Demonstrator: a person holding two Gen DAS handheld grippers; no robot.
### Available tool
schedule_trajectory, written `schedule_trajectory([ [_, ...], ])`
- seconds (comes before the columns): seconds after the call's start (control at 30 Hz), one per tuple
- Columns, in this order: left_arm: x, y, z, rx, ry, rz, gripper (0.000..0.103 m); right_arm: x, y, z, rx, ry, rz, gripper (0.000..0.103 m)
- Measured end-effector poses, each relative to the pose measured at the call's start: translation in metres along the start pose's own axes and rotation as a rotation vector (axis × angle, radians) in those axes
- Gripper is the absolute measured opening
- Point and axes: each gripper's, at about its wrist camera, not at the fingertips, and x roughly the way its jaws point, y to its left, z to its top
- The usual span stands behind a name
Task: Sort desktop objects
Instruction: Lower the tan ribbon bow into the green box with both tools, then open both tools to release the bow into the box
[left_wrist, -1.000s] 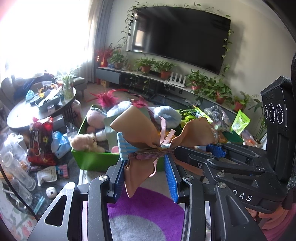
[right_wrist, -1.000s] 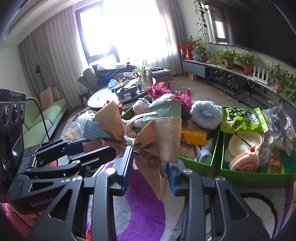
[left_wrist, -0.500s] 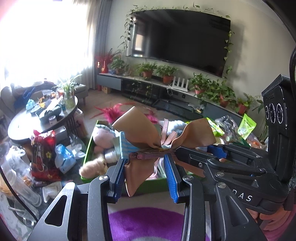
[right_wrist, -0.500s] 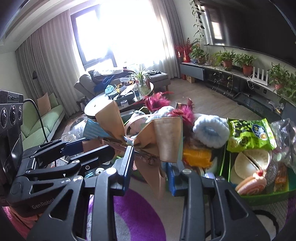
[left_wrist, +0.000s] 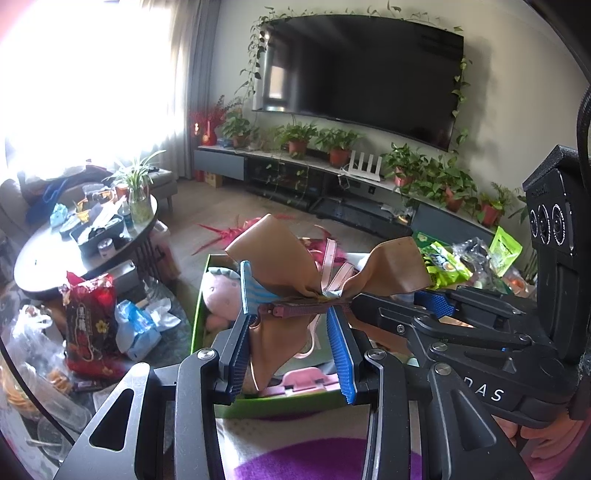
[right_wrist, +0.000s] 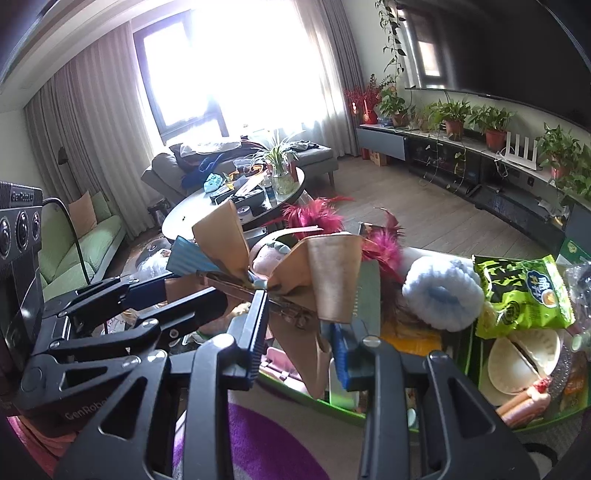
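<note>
Both grippers hold one tan bow (left_wrist: 273, 254) by its long clip, above near edge of green bin (left_wrist: 280, 404). Left gripper (left_wrist: 291, 347): jaws half apart, clip bar lies across their tips, bow tail hangs between pads; real pinch hard to confirm. Right gripper (right_wrist: 299, 332): jaws fairly narrow, clip end and tail between them. Bow covers much of bin; pink plush (left_wrist: 221, 291) only partly seen, pink item at near wall half hidden. Second bin (right_wrist: 554, 421) at right, snack bag (right_wrist: 524, 291) on top, cut by frame edge. Window glare washes out far left.
</note>
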Motion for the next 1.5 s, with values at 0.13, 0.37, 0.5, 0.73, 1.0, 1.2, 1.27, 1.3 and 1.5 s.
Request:
schedule_trajectory([
  [0.13, 0.008, 0.008, 0.001, -0.001, 0.009, 0.006, 0.039, 0.010, 0.000, 0.002, 0.013, 0.011, -0.006, 0.033],
  [0.37, 0.019, 0.017, -0.002, -0.003, 0.028, 0.031, 0.039, 0.027, 0.003, 0.000, 0.019, 0.043, 0.002, 0.032],
  [0.5, 0.026, 0.022, -0.005, -0.016, 0.040, 0.018, 0.039, 0.031, 0.003, -0.002, 0.007, 0.048, -0.020, 0.032],
  [0.73, 0.035, 0.020, -0.007, -0.019, 0.049, 0.015, 0.039, 0.033, -0.002, -0.003, 0.008, 0.063, -0.038, 0.032],
  [1.0, 0.029, 0.022, -0.006, -0.040, 0.041, 0.054, 0.051, 0.025, 0.001, -0.001, -0.013, 0.057, -0.040, 0.032],
  [1.2, 0.012, 0.017, 0.000, -0.056, 0.012, 0.056, 0.058, 0.007, 0.005, 0.005, -0.026, 0.037, -0.046, 0.032],
  [1.27, 0.004, 0.013, 0.003, -0.056, -0.003, 0.052, 0.058, -0.002, 0.007, 0.008, -0.035, 0.023, -0.050, 0.032],
  [1.3, 0.000, 0.011, 0.004, -0.055, -0.009, 0.051, 0.058, -0.008, 0.008, 0.009, -0.040, 0.016, -0.052, 0.032],
  [1.5, -0.024, -0.010, 0.004, -0.035, -0.030, 0.040, 0.058, -0.038, 0.011, 0.006, -0.057, -0.008, -0.062, 0.032],
])
